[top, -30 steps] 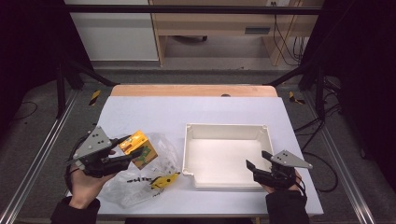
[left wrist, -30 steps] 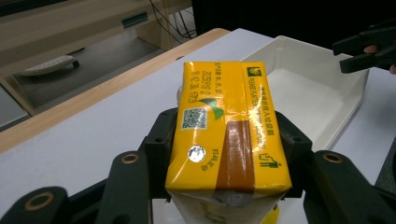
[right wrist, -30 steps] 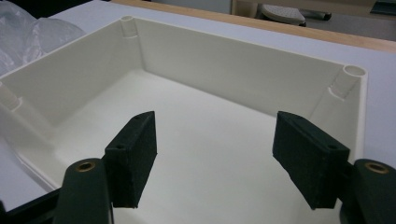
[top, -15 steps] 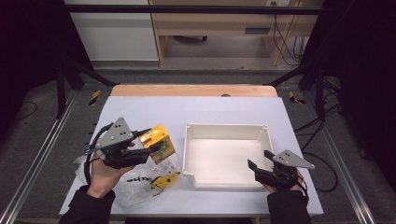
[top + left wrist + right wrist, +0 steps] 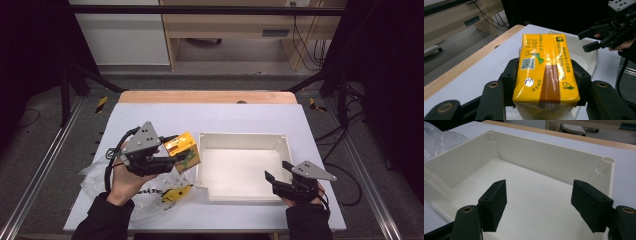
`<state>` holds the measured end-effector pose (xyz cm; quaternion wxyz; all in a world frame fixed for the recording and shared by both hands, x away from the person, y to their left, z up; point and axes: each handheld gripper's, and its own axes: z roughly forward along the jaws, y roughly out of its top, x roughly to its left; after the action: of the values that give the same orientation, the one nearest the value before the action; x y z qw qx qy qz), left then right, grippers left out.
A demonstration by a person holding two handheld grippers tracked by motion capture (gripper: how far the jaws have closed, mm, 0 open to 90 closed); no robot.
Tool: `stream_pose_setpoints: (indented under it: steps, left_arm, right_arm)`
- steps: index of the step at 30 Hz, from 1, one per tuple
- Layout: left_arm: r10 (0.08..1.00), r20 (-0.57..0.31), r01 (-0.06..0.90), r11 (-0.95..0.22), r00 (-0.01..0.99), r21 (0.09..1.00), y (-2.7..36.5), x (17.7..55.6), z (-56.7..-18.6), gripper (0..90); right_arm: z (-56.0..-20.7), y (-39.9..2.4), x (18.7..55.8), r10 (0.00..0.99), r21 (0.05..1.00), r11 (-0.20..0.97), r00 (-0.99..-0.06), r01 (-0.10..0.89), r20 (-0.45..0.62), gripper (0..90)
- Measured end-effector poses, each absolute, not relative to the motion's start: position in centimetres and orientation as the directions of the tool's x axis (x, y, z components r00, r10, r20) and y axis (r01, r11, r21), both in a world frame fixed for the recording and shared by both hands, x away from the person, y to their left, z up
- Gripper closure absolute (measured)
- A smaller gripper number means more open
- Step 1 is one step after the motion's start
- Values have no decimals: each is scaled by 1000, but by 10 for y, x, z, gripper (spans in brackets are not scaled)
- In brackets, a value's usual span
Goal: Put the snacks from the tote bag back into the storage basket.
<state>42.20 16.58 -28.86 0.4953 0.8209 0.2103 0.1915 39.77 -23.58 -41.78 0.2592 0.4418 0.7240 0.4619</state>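
1. The table (image 5: 150,120) carries a white tray (image 5: 280,142), empty, toward its right edge.
2. A plastic bag (image 5: 95,175) with one yellow item (image 5: 175,192) lies near the front-left corner.
3. The left claw (image 5: 172,157) clamps a yellow drink carton (image 5: 545,67) just left of the tray; placing it seems left.
4. The right claw (image 5: 540,203) is wide open, holding nothing.

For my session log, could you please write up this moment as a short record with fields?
surface: white table
left gripper: shut on the yellow carton, held just left of the tray
right gripper: open, empty, at the tray's near right edge
tray: white tray, nothing inside
also on table: clear plastic bag with another yellow item in or on it
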Motion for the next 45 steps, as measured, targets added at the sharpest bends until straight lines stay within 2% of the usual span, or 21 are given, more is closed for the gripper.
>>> stream_pose_setpoints:
  steps: [26, 45]
  left_arm:
    - [423, 102, 132, -488, 900, 863, 116, 451, -312, 504]
    - [329, 87, 107, -528, 940, 842, 89, 464, -345, 505]
  right_arm:
    - [-415, -241, 398, 882, 902, 174, -471, 395, 36, 281]
    - [-415, -242, 398, 882, 905, 171, -469, 388, 34, 268]
